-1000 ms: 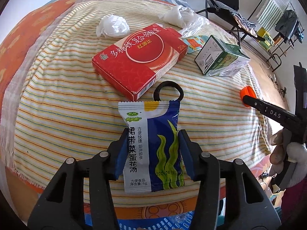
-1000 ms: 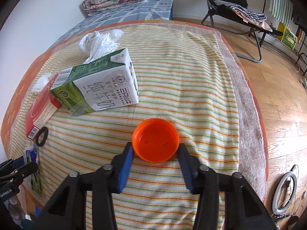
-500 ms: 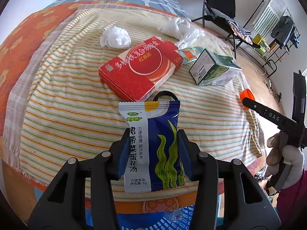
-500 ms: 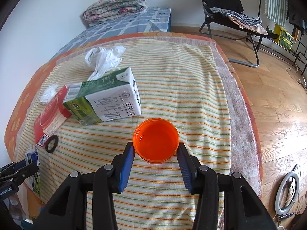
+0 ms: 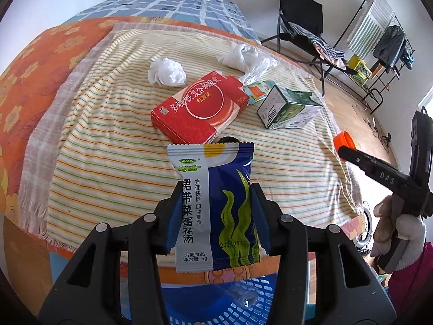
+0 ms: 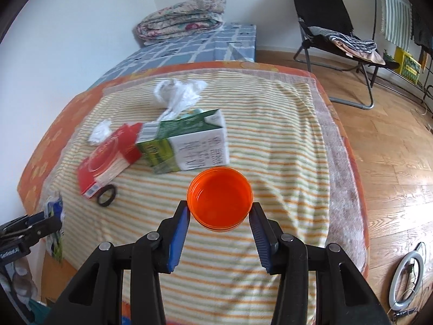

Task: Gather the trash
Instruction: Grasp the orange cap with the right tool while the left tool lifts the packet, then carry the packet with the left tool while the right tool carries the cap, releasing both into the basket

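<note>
The left gripper (image 5: 215,214) is clamped on a blue and white soup packet (image 5: 213,205), its blue pads pressing the packet's two sides, and holds it upright above the near edge of the bed (image 5: 113,146). Below the packet the rim of a blue plastic basket (image 5: 243,292) shows. The right gripper (image 6: 219,218) is closed on an orange cap (image 6: 220,199), open side facing the camera, held clear above the striped blanket (image 6: 270,135); the left wrist view shows the same cap at the tip of the right gripper, with a gloved hand (image 5: 403,230) on the handle.

On the blanket lie a red box (image 5: 200,108), a green and white milk carton (image 5: 289,109) on its side just beside it, a crumpled tissue (image 5: 166,71), a clear plastic bag (image 5: 245,57) and a black ring (image 6: 107,195) near the red box. A small colourful wrapper (image 5: 258,92) sits between box and carton, though the right wrist view is too blurred to make out more. A black folding chair (image 6: 333,32) stands on the wooden floor (image 6: 392,149).
</note>
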A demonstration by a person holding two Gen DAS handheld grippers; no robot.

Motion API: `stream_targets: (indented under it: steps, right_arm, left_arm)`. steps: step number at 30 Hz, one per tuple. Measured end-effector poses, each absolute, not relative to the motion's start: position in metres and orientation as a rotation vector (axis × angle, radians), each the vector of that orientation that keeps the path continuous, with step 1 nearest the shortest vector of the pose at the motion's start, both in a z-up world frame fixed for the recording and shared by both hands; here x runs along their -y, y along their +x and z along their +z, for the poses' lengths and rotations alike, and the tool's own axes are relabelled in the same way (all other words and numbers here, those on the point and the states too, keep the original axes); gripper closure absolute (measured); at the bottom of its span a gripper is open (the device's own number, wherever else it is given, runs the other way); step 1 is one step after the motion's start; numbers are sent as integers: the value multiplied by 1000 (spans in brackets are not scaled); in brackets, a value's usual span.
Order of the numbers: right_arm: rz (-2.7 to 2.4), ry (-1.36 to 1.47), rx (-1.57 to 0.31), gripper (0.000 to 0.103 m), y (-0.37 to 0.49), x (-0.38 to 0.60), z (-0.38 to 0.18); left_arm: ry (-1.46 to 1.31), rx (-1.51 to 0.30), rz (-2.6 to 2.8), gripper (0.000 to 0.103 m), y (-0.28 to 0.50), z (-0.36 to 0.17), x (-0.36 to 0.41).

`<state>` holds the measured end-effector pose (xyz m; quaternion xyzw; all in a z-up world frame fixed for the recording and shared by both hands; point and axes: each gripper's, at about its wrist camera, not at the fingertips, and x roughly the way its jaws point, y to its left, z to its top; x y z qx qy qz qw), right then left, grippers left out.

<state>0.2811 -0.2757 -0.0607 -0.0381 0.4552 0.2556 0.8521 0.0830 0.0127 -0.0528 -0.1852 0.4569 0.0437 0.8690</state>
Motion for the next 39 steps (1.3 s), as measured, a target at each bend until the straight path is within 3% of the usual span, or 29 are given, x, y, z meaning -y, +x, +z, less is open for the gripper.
stream_targets:
  steps: [13, 39]
  right_arm:
    - [698, -126, -917, 56, 207, 255, -42]
    - [908, -245, -1035, 56, 72, 229, -97]
  left_arm:
    - [-344, -941, 79, 56, 46, -47, -10]
    - [-308, -1025, 84, 56, -21, -88, -8]
